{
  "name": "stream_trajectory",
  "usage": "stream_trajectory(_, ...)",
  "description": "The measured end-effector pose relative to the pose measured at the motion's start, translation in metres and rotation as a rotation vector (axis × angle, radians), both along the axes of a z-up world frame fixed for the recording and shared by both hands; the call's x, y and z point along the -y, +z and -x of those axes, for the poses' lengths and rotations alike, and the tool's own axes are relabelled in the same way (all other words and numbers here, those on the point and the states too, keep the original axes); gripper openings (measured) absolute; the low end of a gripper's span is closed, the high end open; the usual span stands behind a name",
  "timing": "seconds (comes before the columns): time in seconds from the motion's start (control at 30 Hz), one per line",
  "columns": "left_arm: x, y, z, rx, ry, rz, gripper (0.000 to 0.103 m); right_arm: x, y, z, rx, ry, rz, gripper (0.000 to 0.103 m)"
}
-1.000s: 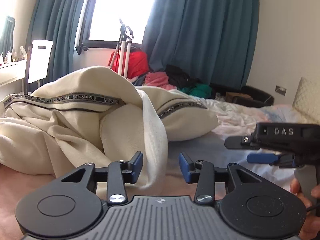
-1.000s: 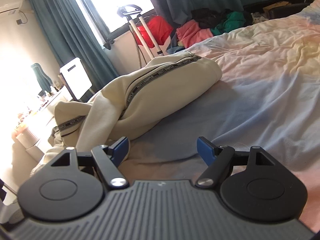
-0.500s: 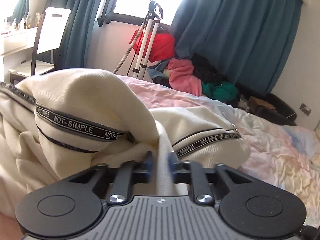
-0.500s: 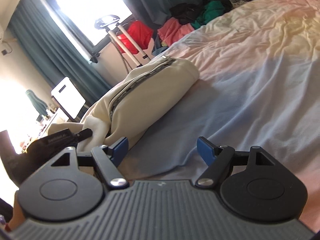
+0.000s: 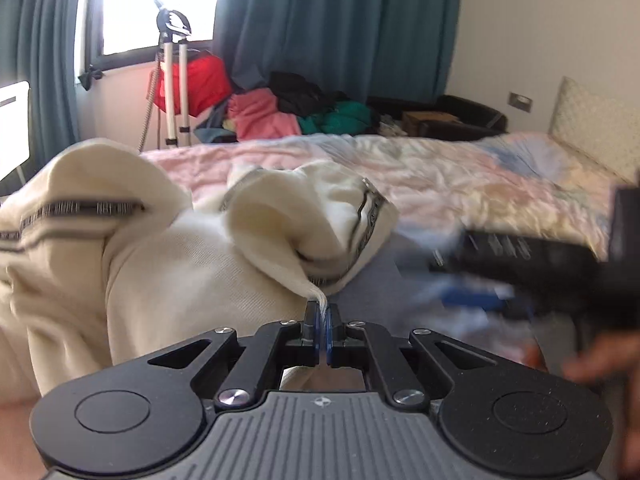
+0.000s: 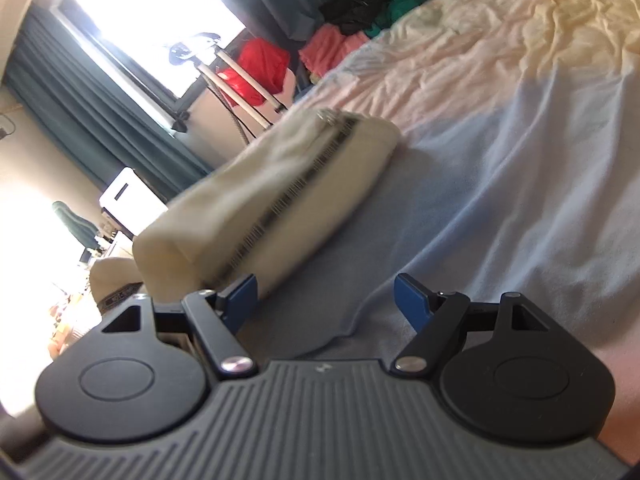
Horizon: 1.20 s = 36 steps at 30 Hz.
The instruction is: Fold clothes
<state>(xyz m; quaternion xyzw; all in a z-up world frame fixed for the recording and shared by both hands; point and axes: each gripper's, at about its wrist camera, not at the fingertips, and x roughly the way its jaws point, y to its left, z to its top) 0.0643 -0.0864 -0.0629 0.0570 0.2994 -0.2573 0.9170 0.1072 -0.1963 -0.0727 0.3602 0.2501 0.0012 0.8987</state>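
We are pinching a thin edge of the cream knitted garment with dark lettered bands point(image 5: 208, 264) in our left gripper point(image 5: 321, 322), its jaws together on the cloth. The garment is lying bunched on the bed with the pastel crumpled sheet point(image 5: 460, 184), its long axis running away from us toward the window. Our right gripper point(image 6: 324, 300) is waiting with jaws apart and empty beside the garment's near end, so it is nearer the free side. Nothing is blocking the way

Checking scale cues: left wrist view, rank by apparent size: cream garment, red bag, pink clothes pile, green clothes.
1. cream garment, nearest the camera, so inflated
2. red bag and pink clothes pile: look alike, unranked
3. green clothes
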Motion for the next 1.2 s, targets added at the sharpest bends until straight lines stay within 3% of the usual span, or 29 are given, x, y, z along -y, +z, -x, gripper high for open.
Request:
stream_trajectory(0.13, -0.010, -0.024, 0.041, -0.025, -0.003, 0.005, 0.002, 0.001, 0.003, 0.006, 0.080, 0.005, -0.015, 0.079)
stream_trajectory(0.27, -0.013, -0.042, 0.034, -0.081, 0.015, 0.011, 0.003, 0.000, 0.005, 0.005, 0.089, -0.018, 0.002, 0.079)
stream_trajectory(0.37, -0.018, -0.047, 0.026, -0.115, 0.008, 0.048, 0.003, -0.002, 0.006, -0.002, 0.044, -0.050, 0.034, 0.079)
stream_trajectory(0.5, -0.017, -0.049, 0.024, -0.096, 0.019, 0.050, 0.003, -0.020, 0.016, -0.016, 0.029, -0.039, 0.185, 0.079)
stream_trajectory(0.6, -0.012, -0.054, 0.014, -0.124, 0.059, 0.064, 0.003, -0.041, 0.028, -0.046, 0.016, 0.025, 0.371, 0.079)
stream_trajectory(0.7, -0.015, -0.056, 0.014, -0.114, 0.058, 0.100, 0.003, -0.054, 0.033, -0.082, 0.009, 0.075, 0.424, 0.076)
stream_trajectory(0.8, -0.022, -0.057, 0.010, -0.129, 0.053, 0.139, 0.003, -0.067, 0.019, -0.119, -0.107, 0.094, 0.539, 0.076)
stream_trajectory(0.9, -0.027, -0.058, 0.005, -0.152, 0.058, 0.168, 0.003, -0.066, -0.005, -0.129, -0.202, 0.060, 0.598, 0.060)
stream_trajectory(1.03, -0.029, -0.056, 0.000, -0.155, 0.052, 0.198, 0.003, -0.049, -0.015, -0.114, -0.208, 0.023, 0.602, 0.025)
stream_trajectory(1.2, -0.018, -0.053, 0.003, -0.092, 0.029, 0.200, 0.003, -0.029, 0.000, -0.108, -0.216, -0.020, 0.638, 0.011)
